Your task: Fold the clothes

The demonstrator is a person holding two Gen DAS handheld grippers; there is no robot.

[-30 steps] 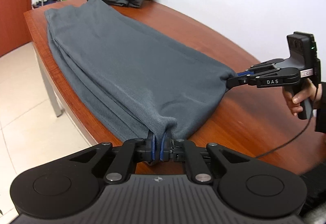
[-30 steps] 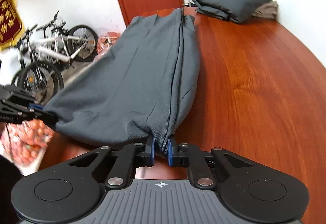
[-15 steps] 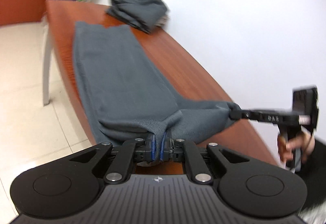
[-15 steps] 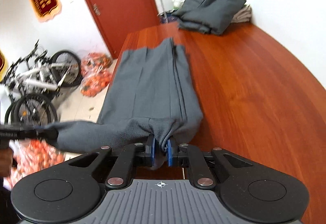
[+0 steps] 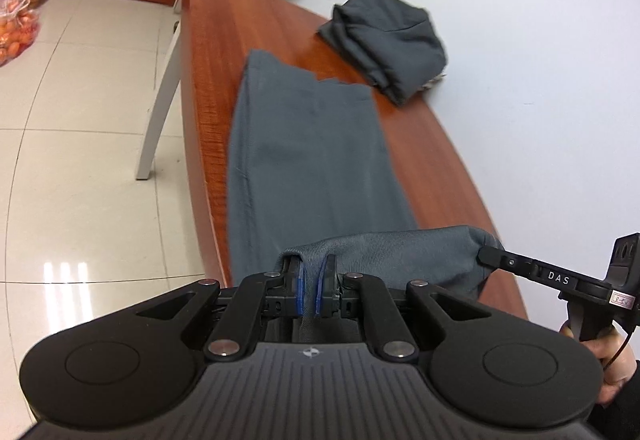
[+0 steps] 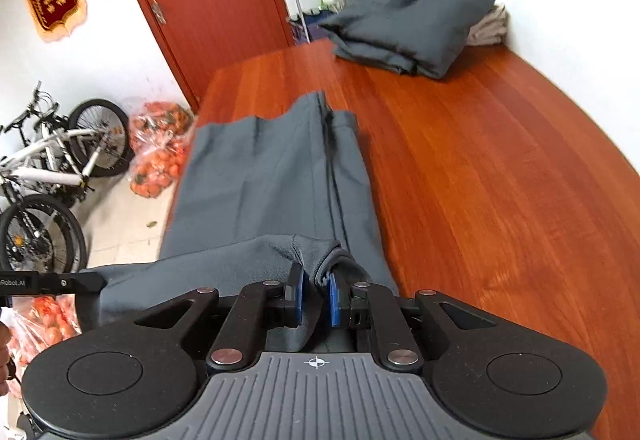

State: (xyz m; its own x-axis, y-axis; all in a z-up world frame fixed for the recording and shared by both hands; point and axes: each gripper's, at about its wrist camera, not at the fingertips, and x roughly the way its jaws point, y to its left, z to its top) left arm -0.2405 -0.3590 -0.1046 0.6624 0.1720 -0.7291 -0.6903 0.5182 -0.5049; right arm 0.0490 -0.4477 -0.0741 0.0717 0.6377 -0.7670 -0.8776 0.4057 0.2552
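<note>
Grey trousers (image 5: 312,160) flat on wooden table (image 6: 500,180), near hem lifted, left hand-held gripper (image 5: 311,290) and right hand-held gripper (image 6: 316,298) each pinching a corner, folded grey pile (image 6: 408,20) at far end.

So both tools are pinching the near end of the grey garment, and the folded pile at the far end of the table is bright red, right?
Not quite: the folded pile is dark grey, like the grey garment, with something beige beneath it, as the right wrist view shows. The rest holds: the left tool and right tool each pinch the garment's near end above the table.
</note>
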